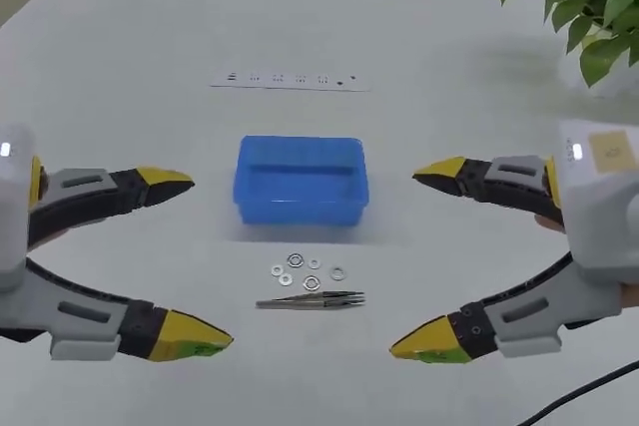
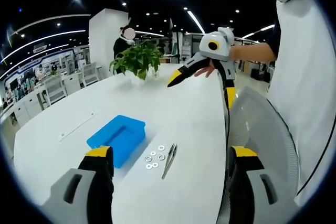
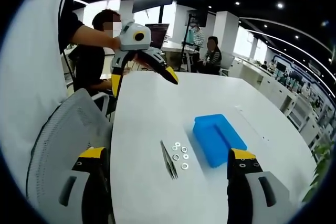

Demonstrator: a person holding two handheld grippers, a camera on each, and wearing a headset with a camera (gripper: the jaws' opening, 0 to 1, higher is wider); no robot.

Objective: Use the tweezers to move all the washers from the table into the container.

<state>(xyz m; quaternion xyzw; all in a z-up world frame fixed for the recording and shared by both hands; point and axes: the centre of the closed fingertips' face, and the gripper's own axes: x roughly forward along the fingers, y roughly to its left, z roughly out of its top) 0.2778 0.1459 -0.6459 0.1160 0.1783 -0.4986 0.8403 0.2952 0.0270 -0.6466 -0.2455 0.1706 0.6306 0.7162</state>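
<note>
In the head view the thin metal tweezers (image 1: 312, 299) lay flat on the smooth white tabletop (image 1: 130, 47), low in the centre of the frame, between the two hand-held grippers and touching neither. The left hand-held gripper (image 1: 210, 260) sat at the left edge and the right hand-held gripper (image 1: 404, 262) at the right edge. Each had its curved, yellow-tipped jaws spread wide apart, holding nothing. Small silvery ring-shaped washers (image 1: 308, 271) clustered just above the tweezers. Above them stood the blue, rectangular, open-topped container (image 1: 300, 209).
</note>
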